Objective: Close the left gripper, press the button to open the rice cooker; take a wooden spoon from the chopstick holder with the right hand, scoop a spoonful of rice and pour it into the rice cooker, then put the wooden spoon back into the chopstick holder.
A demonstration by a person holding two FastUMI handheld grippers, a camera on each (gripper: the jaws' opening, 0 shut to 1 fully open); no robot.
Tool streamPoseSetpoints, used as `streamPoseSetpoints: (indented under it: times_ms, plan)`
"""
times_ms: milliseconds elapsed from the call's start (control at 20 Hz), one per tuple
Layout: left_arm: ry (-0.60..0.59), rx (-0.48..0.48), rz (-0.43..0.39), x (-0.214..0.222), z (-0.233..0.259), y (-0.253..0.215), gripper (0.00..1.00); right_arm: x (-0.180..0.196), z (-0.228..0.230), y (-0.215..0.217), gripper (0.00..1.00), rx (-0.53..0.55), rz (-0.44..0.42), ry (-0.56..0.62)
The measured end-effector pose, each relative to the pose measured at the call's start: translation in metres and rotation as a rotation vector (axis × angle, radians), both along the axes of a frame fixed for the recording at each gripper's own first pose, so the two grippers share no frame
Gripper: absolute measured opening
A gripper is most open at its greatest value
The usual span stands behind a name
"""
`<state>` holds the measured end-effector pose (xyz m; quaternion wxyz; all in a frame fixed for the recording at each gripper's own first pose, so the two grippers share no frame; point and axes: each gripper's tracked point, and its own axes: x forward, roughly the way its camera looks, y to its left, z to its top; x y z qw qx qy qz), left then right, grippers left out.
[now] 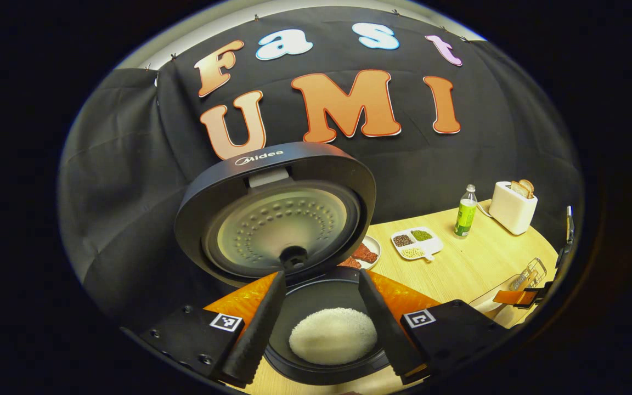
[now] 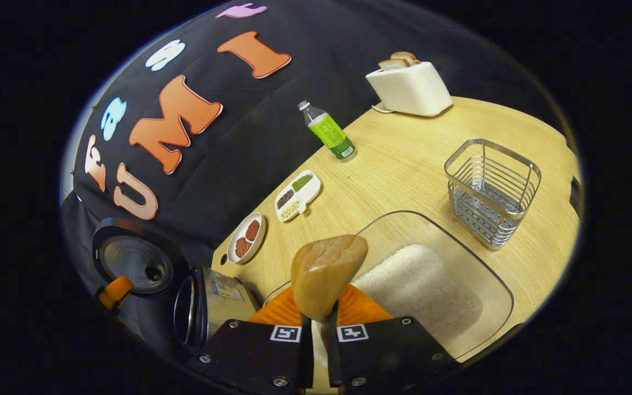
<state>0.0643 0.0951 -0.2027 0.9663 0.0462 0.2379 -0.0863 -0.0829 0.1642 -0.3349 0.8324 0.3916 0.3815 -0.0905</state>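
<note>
Right jaws clamp smooth wooden spoon [image 2: 327,271]; left jaws apart over glossy rice cooker [image 1: 316,329].

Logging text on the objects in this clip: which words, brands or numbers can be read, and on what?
"Midea": on the open lid of the rice cooker.
Label on the green bottle: too small to read.
Sticker on the rice cooker's side: blurred, unreadable.

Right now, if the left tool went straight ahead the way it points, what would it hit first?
Most likely the rice cooker: its open pot with rice lies directly between the left tool's spread fingers, the raised lid just beyond. Depth is unclear.
</note>
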Motion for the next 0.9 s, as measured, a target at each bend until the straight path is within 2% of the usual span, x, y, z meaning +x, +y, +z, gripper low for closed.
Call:
streamPoseSetpoints:
  times_ms: [250, 400, 900]
  plan:
    - [-0.007, 0.004, -0.007, 0.001, 0.003, -0.003, 0.91, 0.002, -0.004, 0.006, 0.10, 0.150, -0.007, 0.008]
    - [-0.003, 0.010, 0.000, 0.000, 0.002, -0.002, 0.91, 0.003, -0.004, 0.007, 0.10, 0.195, -0.010, 0.011]
    - [-0.009, 0.009, 0.023, -0.001, 0.006, -0.007, 0.91, 0.007, 0.007, -0.014, 0.10, 0.421, -0.066, -0.009]
